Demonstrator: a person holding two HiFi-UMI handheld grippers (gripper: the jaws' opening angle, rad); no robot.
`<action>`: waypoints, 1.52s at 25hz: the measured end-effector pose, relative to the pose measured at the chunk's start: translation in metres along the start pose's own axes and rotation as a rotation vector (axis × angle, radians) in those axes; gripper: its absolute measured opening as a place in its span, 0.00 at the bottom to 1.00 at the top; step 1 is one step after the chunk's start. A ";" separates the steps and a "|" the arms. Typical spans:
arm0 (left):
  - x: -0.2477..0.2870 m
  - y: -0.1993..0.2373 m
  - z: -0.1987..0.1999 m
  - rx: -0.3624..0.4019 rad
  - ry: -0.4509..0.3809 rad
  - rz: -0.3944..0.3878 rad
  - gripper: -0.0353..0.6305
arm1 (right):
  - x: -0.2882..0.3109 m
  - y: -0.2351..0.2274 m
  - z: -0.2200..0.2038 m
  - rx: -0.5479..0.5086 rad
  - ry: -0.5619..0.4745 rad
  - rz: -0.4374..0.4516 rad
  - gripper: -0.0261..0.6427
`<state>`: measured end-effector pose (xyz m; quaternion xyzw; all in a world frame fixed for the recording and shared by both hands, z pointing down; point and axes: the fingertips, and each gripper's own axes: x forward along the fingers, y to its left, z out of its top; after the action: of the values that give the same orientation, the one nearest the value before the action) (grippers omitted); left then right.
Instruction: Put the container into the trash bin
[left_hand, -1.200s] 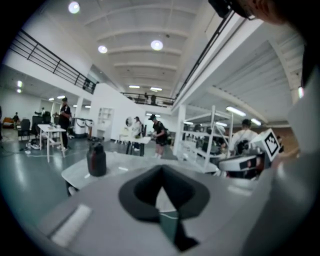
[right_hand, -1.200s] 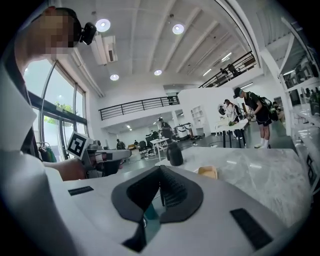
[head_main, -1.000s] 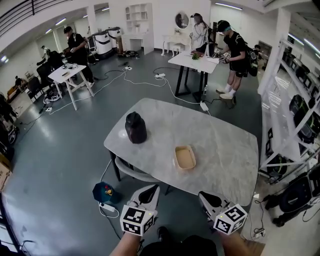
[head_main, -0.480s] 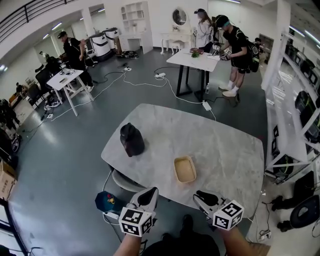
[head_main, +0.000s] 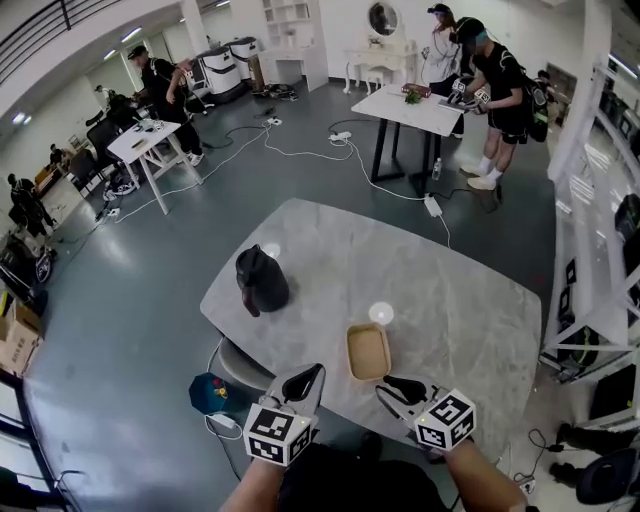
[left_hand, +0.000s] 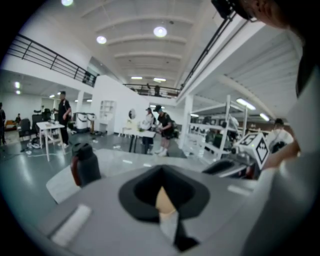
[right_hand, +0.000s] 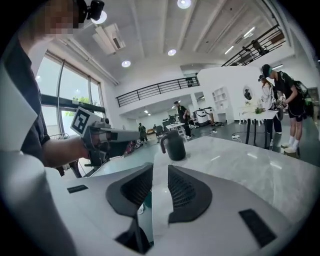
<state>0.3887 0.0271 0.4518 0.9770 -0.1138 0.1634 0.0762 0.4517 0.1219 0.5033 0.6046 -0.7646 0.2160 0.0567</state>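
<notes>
The container is a shallow tan tray with a raised rim, and it appears to be empty. It lies flat on the tabletop close to the near edge. I'd judge it light and thin-walled, so it is likely to flex or skid if pushed. The near short wall looks like the best place to take hold, one jaw inside and one outside, pinched gently so the rim doesn't buckle. The dark bin stands well apart from it, toward the far left of the tabletop, and its opening can't be made out from here.

Both forearms reach forward from the bottom of the head view, with the tools tipped a little downward toward the table edge. The right hand-held gripper is just short of the tray's near end. Its jaws are opening, with a narrow gap between them and nothing in it. The left hand-held gripper sits beside it to the left, jaws drawn together at the tips and holding nothing
</notes>
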 end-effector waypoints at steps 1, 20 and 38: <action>0.002 0.001 -0.001 -0.006 0.003 0.000 0.07 | 0.004 -0.002 -0.003 -0.005 0.022 0.012 0.18; 0.025 0.033 -0.060 -0.165 0.100 -0.009 0.07 | 0.087 -0.036 -0.106 -0.170 0.508 0.091 0.32; 0.013 0.057 -0.062 -0.209 0.111 0.066 0.07 | 0.105 -0.075 -0.189 -0.691 0.919 0.107 0.15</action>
<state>0.3680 -0.0190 0.5209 0.9489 -0.1581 0.2069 0.1784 0.4620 0.0893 0.7299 0.3554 -0.7171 0.1969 0.5663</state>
